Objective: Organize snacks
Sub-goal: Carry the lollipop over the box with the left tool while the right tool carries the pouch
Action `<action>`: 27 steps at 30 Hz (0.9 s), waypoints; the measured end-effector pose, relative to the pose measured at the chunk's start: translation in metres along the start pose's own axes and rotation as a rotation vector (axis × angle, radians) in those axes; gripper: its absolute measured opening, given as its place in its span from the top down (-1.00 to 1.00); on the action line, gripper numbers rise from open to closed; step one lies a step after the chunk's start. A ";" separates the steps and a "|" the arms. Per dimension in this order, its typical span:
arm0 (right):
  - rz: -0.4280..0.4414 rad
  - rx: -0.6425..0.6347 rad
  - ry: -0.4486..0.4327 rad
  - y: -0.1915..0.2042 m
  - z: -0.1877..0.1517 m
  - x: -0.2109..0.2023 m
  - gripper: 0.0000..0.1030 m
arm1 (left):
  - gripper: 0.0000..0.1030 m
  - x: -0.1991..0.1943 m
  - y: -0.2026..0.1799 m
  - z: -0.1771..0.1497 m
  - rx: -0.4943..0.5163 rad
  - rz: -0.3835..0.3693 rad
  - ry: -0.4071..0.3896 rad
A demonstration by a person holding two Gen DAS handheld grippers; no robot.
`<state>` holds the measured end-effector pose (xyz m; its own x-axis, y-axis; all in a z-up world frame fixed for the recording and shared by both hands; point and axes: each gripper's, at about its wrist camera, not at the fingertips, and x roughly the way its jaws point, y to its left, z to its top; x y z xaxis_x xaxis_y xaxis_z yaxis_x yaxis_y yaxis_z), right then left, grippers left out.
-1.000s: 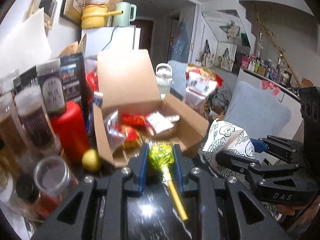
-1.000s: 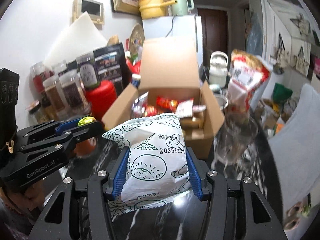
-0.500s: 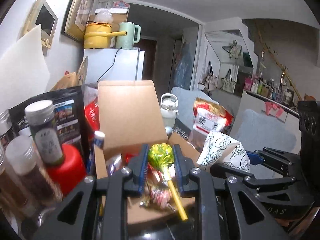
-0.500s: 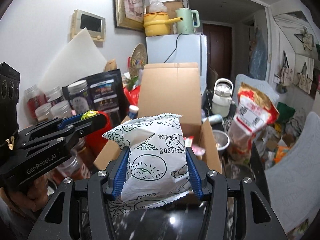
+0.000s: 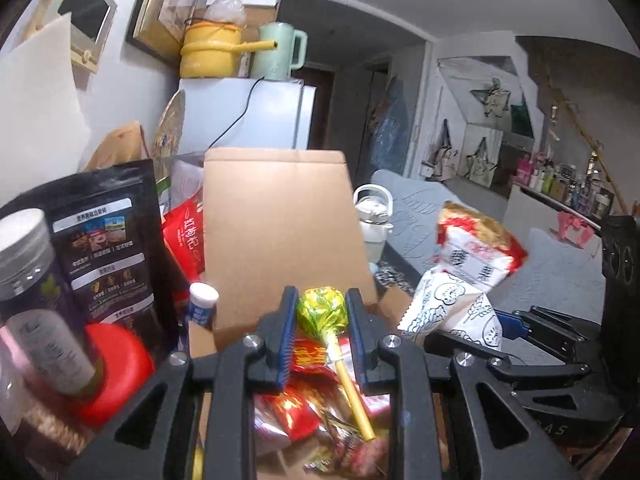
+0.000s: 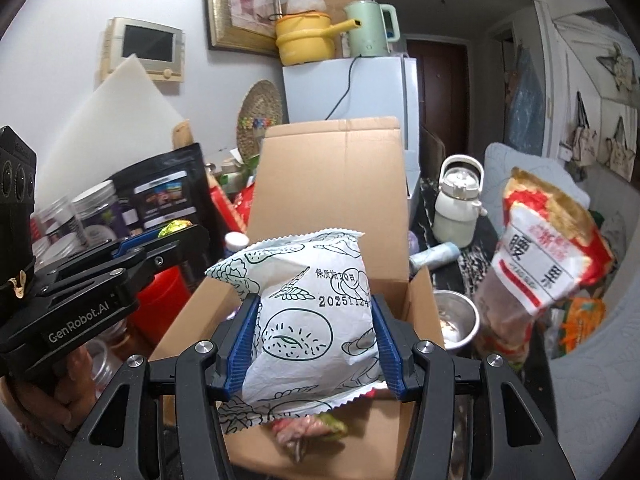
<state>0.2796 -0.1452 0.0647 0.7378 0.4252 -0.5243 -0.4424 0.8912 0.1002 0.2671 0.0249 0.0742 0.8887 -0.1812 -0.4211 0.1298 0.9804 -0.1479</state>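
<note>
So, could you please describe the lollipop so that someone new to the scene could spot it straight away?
Find the open cardboard box with its tall raised flap. Just above its opening, the left gripper is shut on the lollipop. Unlike the red packets below, it has a crinkly yellow-green foil head on a gold stick.

One cardboard box (image 6: pixel 332 184), one lollipop (image 5: pixel 322 312), one white snack bag (image 6: pixel 316 312), two tongs (image 5: pixel 321 340) (image 6: pixel 316 344).

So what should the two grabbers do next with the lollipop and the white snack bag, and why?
Probably open and drop them in. The left gripper is shut on the lollipop above the red wrappers in the cardboard box, and the right gripper holds the white snack bag over the same box, so both look ready to let go.
</note>
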 end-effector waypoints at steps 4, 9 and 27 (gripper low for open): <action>-0.005 0.003 0.023 -0.005 0.006 0.023 -0.04 | 0.54 0.024 0.006 -0.001 -0.003 0.034 0.037; -0.002 0.008 0.053 -0.008 0.005 0.044 -0.04 | 0.54 0.052 0.017 -0.008 -0.008 0.083 0.090; -0.065 0.057 0.208 -0.029 -0.014 0.099 -0.04 | 0.54 0.114 0.028 -0.036 0.004 0.127 0.341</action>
<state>0.3581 -0.1314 -0.0017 0.6399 0.3299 -0.6941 -0.3633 0.9257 0.1050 0.3561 0.0290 -0.0104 0.7005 -0.0722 -0.7100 0.0298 0.9970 -0.0720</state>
